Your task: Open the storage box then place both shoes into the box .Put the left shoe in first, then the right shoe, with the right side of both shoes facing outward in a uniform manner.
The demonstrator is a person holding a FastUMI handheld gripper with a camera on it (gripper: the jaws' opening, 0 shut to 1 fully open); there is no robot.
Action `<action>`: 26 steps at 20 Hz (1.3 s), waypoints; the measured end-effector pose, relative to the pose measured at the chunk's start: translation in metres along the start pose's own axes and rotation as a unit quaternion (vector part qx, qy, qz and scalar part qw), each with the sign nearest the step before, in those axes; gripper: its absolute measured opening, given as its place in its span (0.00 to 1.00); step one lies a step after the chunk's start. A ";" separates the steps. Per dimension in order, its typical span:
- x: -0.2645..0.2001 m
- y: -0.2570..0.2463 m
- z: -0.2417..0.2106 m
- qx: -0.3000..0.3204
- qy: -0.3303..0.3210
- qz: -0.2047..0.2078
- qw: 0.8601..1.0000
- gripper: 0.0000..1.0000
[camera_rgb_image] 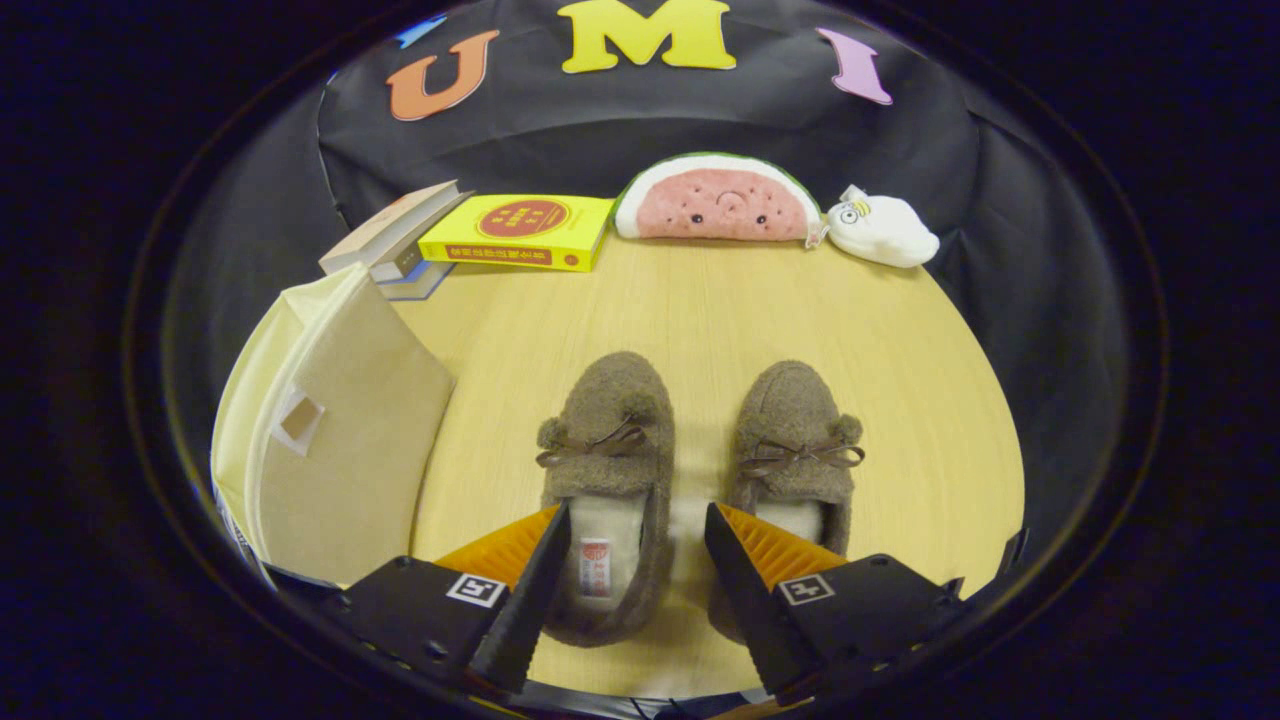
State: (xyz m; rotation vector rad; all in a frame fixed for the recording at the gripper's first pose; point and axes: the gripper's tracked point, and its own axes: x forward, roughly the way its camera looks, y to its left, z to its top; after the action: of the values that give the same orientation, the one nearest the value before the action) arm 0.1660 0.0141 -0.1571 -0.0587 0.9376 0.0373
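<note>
Two shoes: pair of brown fuzzy slip-ons with small bows, side by side on the pale wooden bench (700,320), toes pointing away from the tongs, a narrow gap between them
Left shoe (607,480): heel end between the fingers, white lining and label showing
Right shoe (795,440): heel partly behind the right-hand finger
Tongs (637,555): fingers spread well apart, clamped on nothing, hanging above the heel ends of the pair
Storage box (340,450): cream fabric box with a small square patch on its face, standing on the bench to the left of the shoes, just beside the left-hand finger; front flap looks shut, cannot tell how it fastens
Stage, as judged: box not yet opened, both shoes untouched, so opening comes first
Doing the step well: swing the tongs left toward the box, find the flap edge or the patch, pinch thin fabric near a free edge rather than the flat panel, pull outward steadily so the light box does not slide or tip
Risk, as judged: soft box likely to shift on smooth wood; shoes close enough to be nudged on the swing
Background: yellow book (520,232) and stacked books (395,240) beyond the box; watermelon-slice plush (715,200) and white plush (880,232) at the far edge, well apart from the work
</note>
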 end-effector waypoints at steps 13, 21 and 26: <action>0.002 -0.005 -0.010 0.052 0.034 0.023 0.998 0.00; -0.094 0.029 0.027 0.055 -0.044 0.043 0.997 0.00; -0.145 0.081 0.052 0.035 -0.088 0.057 0.994 0.00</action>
State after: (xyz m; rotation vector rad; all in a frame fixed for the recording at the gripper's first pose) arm 0.1172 0.0971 -0.0127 0.0617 0.7645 0.1133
